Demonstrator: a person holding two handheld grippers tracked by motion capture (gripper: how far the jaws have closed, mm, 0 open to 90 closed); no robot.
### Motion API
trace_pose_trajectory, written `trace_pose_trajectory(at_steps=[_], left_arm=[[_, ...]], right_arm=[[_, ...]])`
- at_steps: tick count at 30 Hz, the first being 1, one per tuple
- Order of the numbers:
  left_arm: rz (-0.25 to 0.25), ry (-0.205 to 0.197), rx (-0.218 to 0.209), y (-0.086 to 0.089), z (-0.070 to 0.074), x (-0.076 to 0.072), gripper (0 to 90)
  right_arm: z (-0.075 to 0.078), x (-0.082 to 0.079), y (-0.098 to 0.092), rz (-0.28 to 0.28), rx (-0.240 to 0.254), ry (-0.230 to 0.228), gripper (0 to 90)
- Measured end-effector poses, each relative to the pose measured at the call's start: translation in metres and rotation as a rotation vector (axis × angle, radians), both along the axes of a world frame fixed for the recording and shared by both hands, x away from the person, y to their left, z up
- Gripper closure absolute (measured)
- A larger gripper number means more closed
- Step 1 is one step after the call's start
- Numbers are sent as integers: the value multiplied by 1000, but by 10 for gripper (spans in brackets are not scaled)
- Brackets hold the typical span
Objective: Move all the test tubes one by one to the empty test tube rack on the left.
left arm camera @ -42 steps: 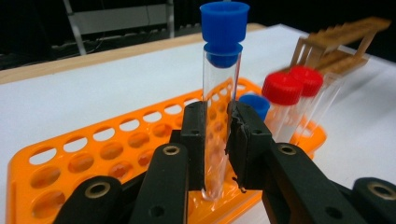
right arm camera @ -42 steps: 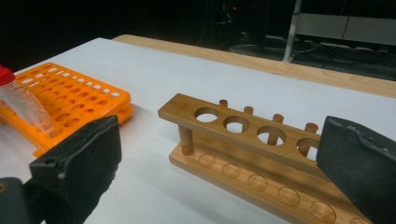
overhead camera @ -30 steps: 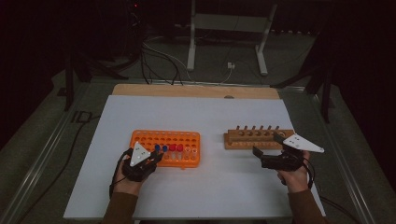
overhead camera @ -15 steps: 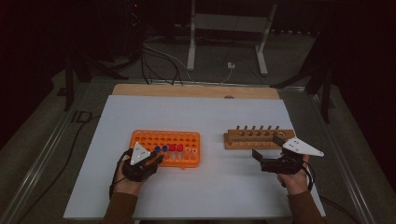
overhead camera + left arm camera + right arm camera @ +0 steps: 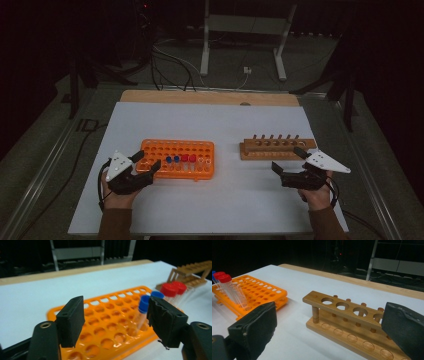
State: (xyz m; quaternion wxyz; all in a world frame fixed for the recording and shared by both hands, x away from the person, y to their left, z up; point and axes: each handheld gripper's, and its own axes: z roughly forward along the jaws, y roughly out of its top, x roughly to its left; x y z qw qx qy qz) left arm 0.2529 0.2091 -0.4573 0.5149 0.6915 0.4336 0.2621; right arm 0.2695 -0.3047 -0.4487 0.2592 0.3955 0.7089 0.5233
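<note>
Compared with one second earlier, both of my grippers have drawn back toward the near edge of the table (image 5: 220, 125). My left gripper (image 5: 148, 169), previously over the near left corner of the orange rack (image 5: 150, 146), now has its jaw tips just at that corner. My right gripper (image 5: 289, 164), previously at the near right end of the wooden rack (image 5: 246, 146), now sits clear of it on the near side.

Jaw state: both pairs stand wide apart and hold nothing. In the left gripper view the left gripper (image 5: 115, 322) frames empty sockets of the orange rack (image 5: 100, 315); in the right gripper view the right gripper (image 5: 329, 332) frames the wooden rack (image 5: 332, 307).

Position of the work items: the capped tubes stand upright in the orange rack, right of centre. The blue-capped tubes (image 5: 172, 160) are on the left, the red-capped tubes (image 5: 188, 158) beside them on the right. In the left gripper view the nearest blue-capped tube (image 5: 143, 305) stands just beside my right jaw. The wooden rack is empty.

Assessment: no tube has been transferred. The retreat reads as a reset before a first pick, most likely of a blue-capped tube by my left gripper.

Limits of observation: the far holes of the wooden rack are cut off behind my right jaw in the right gripper view. The tube count is uncertain; caps overlap in the high view, and the red-capped tubes (image 5: 224, 280) crowd the frame edge. Tube contents cannot be determined.
</note>
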Motion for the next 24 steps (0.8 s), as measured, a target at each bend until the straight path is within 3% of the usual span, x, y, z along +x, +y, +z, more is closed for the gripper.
trace_pose_trajectory(at_steps=[3, 15, 24], left_arm=[[29, -23, -12, 5, 4, -3, 226], [105, -51, -64, 17, 8, -6, 22], [133, -46, -81, 24, 4, -4, 5]], right_arm=[[-1, 0, 0, 0, -6, -5, 7], [-2, 0, -3, -7, -1, -18, 6], [-4, 1, 1, -1, -9, -13, 6]])
